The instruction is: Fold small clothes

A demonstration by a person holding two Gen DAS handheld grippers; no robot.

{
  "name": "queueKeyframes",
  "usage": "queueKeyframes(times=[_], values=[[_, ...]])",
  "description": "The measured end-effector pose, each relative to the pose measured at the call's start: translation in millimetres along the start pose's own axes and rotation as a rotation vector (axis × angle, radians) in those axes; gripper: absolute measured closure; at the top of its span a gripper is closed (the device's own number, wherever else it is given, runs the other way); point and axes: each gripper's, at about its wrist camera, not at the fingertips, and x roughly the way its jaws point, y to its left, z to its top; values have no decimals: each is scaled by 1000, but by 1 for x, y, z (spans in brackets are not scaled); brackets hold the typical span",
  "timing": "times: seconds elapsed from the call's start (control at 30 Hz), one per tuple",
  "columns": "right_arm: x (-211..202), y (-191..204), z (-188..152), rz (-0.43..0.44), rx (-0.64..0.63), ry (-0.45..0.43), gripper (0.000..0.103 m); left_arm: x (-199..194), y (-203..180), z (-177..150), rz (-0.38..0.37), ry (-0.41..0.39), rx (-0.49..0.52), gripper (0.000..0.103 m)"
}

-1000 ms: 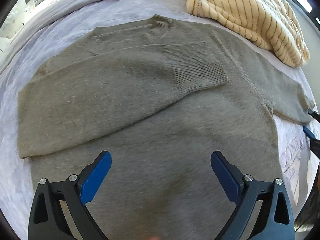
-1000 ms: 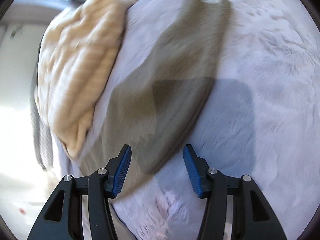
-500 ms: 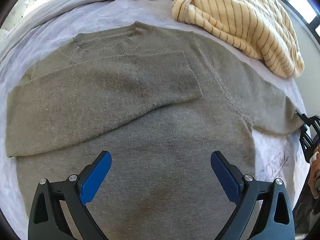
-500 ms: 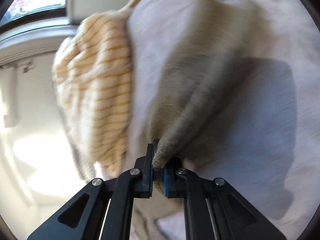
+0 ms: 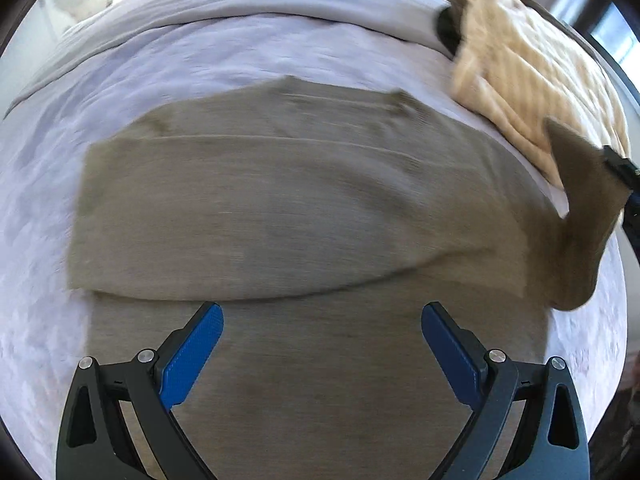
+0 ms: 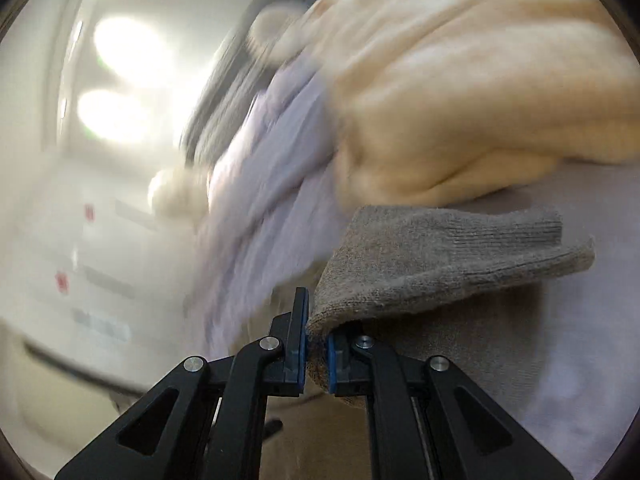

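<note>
One grey sweater (image 5: 304,208), right gripper (image 6: 316,354) pinching cuff (left gripper (image 5: 322,340) spread); one striped garment (image 5: 532,80).

bare bedspread (image 5: 36,216) left of the sweater (image 5: 304,208); striped garment (image 5: 532,92) crowds the far right.

Sweater (image 5: 304,208) flat on the bed (image 5: 168,60), striped blanket (image 5: 532,92) behind it at right

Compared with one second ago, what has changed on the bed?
The right gripper closed its jaws on the sweater's right sleeve cuff and lifted it off the bed. The left gripper stays open over the hem; the other sleeve stays folded across the chest.
</note>
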Motion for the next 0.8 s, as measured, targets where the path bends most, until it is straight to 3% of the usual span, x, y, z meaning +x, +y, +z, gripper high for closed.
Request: queueKeyframes(times=[0.17, 0.3, 0.33, 0.43, 0.53, 0.6, 0.63, 0.73, 0.8], values=[[96, 42, -45, -39, -117, 216, 94, 2, 37, -1, 45, -16, -60, 4], [142, 29, -70, -168, -77, 328, 90, 8, 58, 1, 61, -18, -93, 4], [145, 23, -74, -186, -45, 340, 81, 9, 63, 1, 62, -19, -100, 4], [129, 11, -80, -136, 84, 292, 61, 6, 75, 3, 45, -27, -124, 4], [104, 6, -72, -162, 163, 150, 57, 1, 87, 6, 13, -47, -129, 4], [101, 4, -65, -159, 216, 84, 63, 0, 92, 9, -15, -55, -131, 4], [104, 6, -59, -164, 219, 77, 91, -1, 95, 11, -32, -61, -131, 4], [120, 31, -44, -152, 96, 103, 94, -7, 107, 17, -75, -94, -146, 4], [139, 71, -48, -159, -99, 153, 94, -10, 112, 21, -96, -107, -167, 4]])
